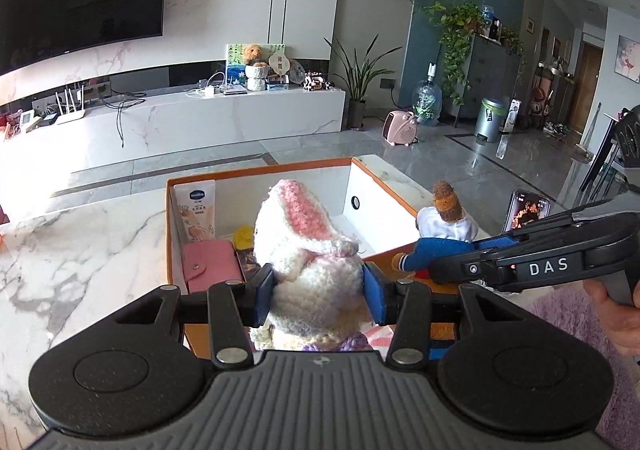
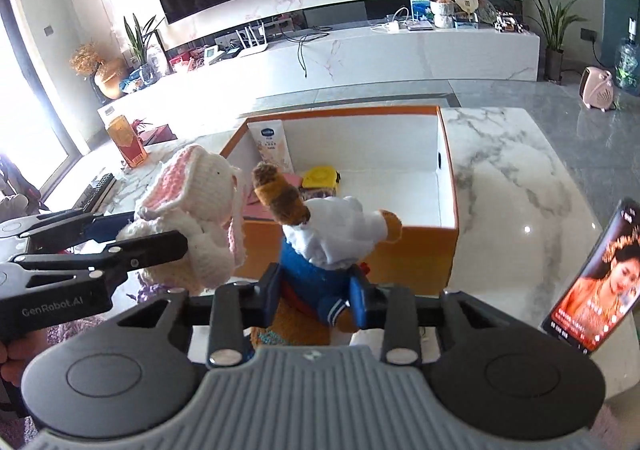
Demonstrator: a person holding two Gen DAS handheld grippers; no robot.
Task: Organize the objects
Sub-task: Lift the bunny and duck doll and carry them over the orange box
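My left gripper (image 1: 318, 290) is shut on a white and pink crocheted bunny (image 1: 308, 250), held at the near edge of the orange box (image 1: 260, 170). My right gripper (image 2: 318, 296) is shut on a brown doll in a white shirt and blue trousers (image 2: 320, 242), just in front of the box (image 2: 450, 186). The bunny (image 2: 196, 210) shows in the right wrist view, to the left of the doll. The doll (image 1: 444, 222) shows in the left wrist view, to the right of the box. The box holds a lotion tube (image 1: 198, 214), a pink wallet (image 1: 210, 264) and a yellow item (image 2: 320, 176).
The box stands on a white marble table (image 2: 512, 170). A lit phone (image 2: 592, 286) leans upright at the table's right side. A red carton (image 2: 126, 142) stands at the far left. A TV console (image 1: 200, 118) lies beyond, across the floor.
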